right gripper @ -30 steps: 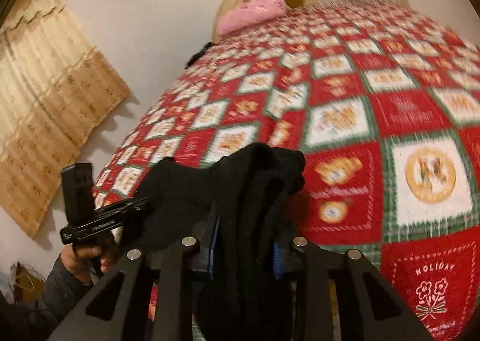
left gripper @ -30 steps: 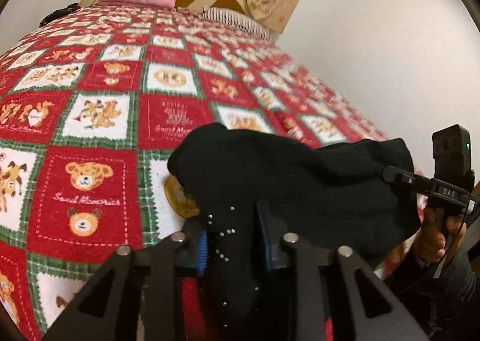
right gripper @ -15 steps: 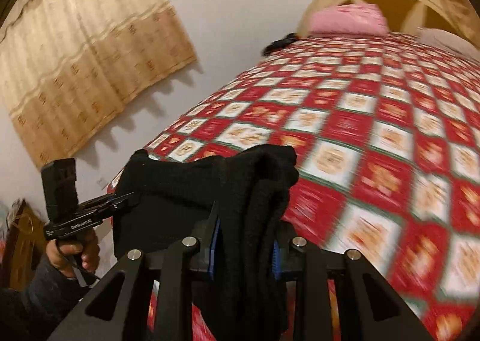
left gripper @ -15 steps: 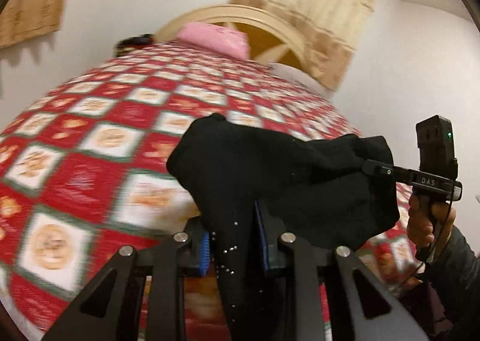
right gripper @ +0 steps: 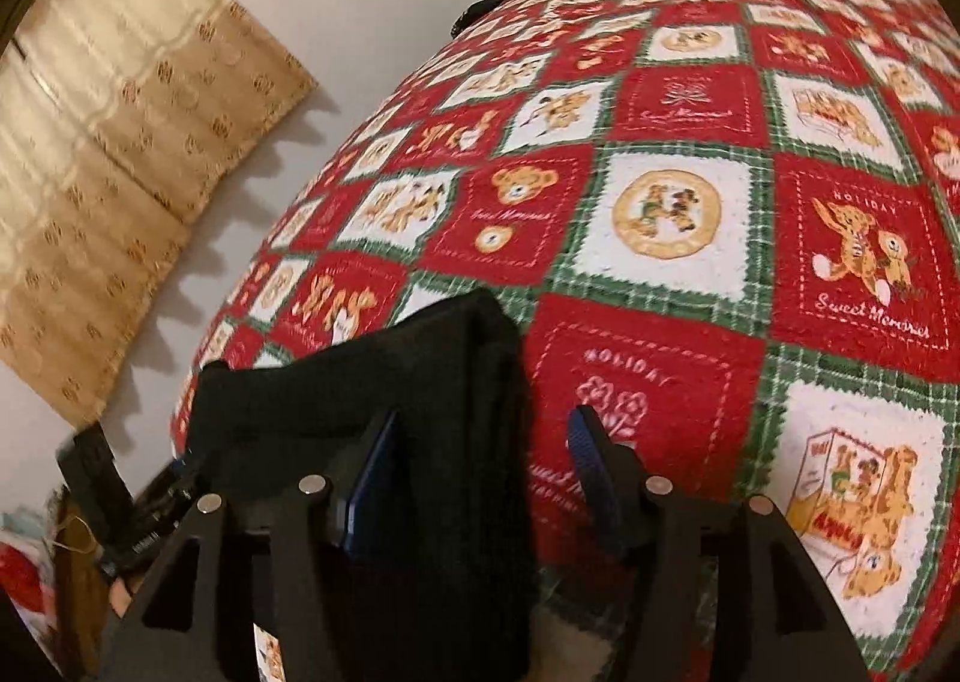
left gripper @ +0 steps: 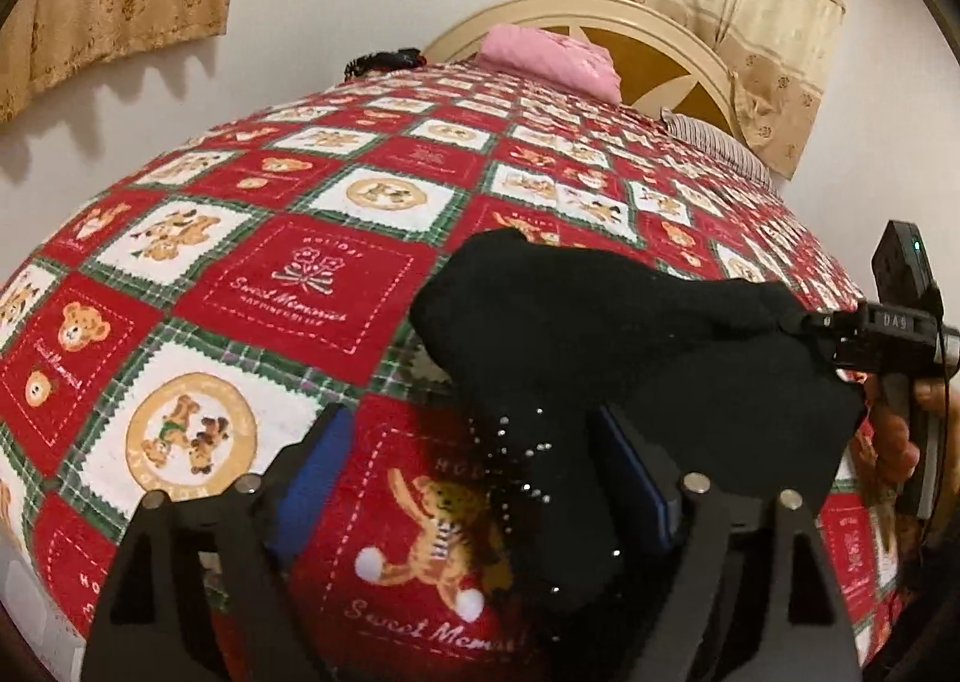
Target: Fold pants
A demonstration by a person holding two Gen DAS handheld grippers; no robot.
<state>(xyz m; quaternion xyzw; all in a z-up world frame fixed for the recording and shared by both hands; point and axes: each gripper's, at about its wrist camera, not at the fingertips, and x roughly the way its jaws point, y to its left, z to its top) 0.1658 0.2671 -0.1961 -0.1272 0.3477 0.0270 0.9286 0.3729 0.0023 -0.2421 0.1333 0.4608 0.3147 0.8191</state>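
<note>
The black pants (left gripper: 600, 346) are bunched in a folded heap on the near edge of the bed, small studs showing on the near part. My left gripper (left gripper: 468, 472) is open, its blue pads wide apart, with the pants lying against the right pad (left gripper: 636, 478). In the right wrist view the pants (right gripper: 420, 418) sit at the lower left. My right gripper (right gripper: 480, 460) is open too, the cloth resting against its left pad (right gripper: 372, 472). The right gripper also shows in the left wrist view (left gripper: 888, 322), at the pants' far right end.
A red, white and green teddy-bear quilt (left gripper: 312, 286) covers the bed. A pink pillow (left gripper: 552, 57) lies by the round wooden headboard (left gripper: 660, 57). Beige curtains (right gripper: 120, 153) hang on the white wall. The bed's left edge (right gripper: 198, 382) drops off beside the pants.
Both grippers were shut on the pants and held them up; now both have opened and the pants rest on the quilt. Both cameras have swung over the bed.
</note>
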